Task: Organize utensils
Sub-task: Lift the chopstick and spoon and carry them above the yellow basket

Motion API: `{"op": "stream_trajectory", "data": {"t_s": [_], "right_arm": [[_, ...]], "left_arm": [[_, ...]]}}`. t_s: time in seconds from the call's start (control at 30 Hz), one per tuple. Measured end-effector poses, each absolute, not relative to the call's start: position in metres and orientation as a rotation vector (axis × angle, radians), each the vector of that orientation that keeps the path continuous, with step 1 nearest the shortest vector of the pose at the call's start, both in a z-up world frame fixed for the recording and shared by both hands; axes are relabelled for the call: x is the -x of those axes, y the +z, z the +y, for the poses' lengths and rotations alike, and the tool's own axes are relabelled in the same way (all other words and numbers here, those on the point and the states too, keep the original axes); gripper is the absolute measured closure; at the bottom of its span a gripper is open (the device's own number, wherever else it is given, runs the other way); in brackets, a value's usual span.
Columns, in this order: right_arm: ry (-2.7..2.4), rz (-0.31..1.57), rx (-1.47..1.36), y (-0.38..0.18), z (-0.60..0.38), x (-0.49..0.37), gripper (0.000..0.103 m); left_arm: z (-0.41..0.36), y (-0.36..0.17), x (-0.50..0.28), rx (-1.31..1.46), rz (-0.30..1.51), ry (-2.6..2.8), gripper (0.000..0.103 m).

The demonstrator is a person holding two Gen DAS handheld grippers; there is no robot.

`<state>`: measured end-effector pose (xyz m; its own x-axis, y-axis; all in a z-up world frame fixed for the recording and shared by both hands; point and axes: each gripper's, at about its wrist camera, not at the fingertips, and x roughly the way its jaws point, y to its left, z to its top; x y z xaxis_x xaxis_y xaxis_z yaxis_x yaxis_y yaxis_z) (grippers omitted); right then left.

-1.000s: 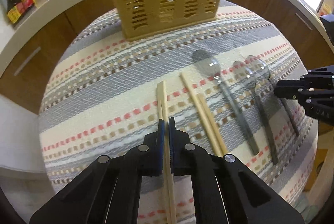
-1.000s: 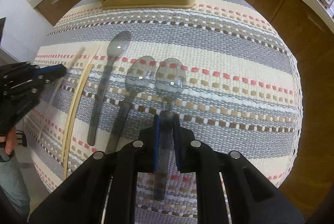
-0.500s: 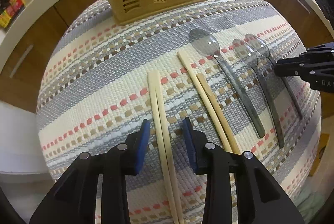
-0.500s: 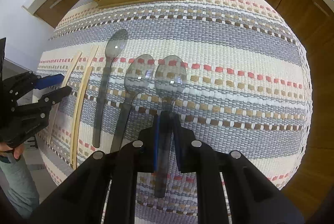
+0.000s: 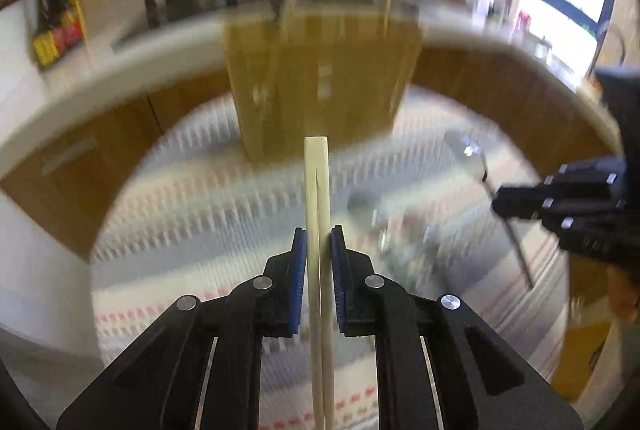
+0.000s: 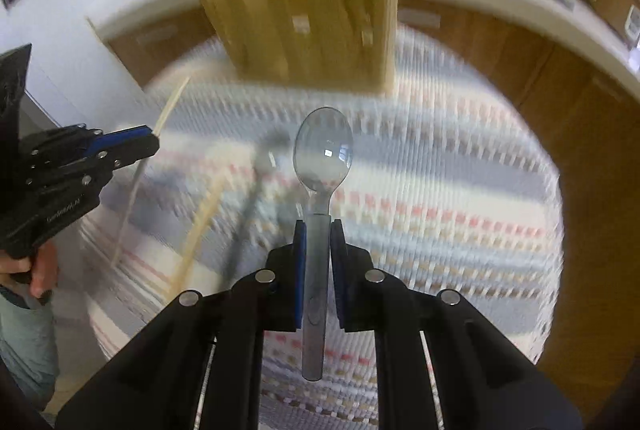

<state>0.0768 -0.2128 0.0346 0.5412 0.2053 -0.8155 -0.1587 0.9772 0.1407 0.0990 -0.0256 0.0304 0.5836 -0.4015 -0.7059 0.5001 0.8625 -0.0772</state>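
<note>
— Two tools, both loaded? What has the left tool (image 5: 318,250) got?
— A pair of pale chopsticks (image 5: 316,181). Its jaws are closing on them, the blue pads against the sticks on either side, and the pair points out ahead toward the yellow slotted basket (image 5: 320,85).
— And the right tool (image 6: 318,242)?
— Clenched on the handle of a clear grey spoon (image 6: 323,149), bowl forward, handle end poking back past the pads. The spoon hangs above the striped woven cloth (image 6: 440,169) on the bench.
— Where is the basket?
— Standing at the far edge of the cloth, straight ahead in both views, blurred.
— Anything left lying down?
— Another chopstick pair (image 6: 200,226) and more spoons, smeared by blur; I cannot count the spoons. A hand (image 6: 36,268) grips the left tool's handle at the edge of the right view
</note>
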Motion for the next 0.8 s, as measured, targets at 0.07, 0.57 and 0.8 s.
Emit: {"op": "stream_trajectory", "data": {"t_s": [0.07, 0.57, 0.8], "right_arm": [[0.23, 0.902, -0.068, 0.055, -0.216, -0.076, 0.093], [0.245, 0.497, -0.073, 0.16, -0.231, -0.135, 0.093], [0.14, 0.336, -0.047, 0.16, -0.237, -0.173, 0.093]], "left_arm": [[-0.022, 0.053, -0.098, -0.097, 0.71, -0.53, 0.093], [-0.029, 0.169, -0.134, 0.069, 0.241, -0.544, 0.093], [-0.029, 0.165, -0.17, 0.142, 0.142, -0.501, 0.092]]}}
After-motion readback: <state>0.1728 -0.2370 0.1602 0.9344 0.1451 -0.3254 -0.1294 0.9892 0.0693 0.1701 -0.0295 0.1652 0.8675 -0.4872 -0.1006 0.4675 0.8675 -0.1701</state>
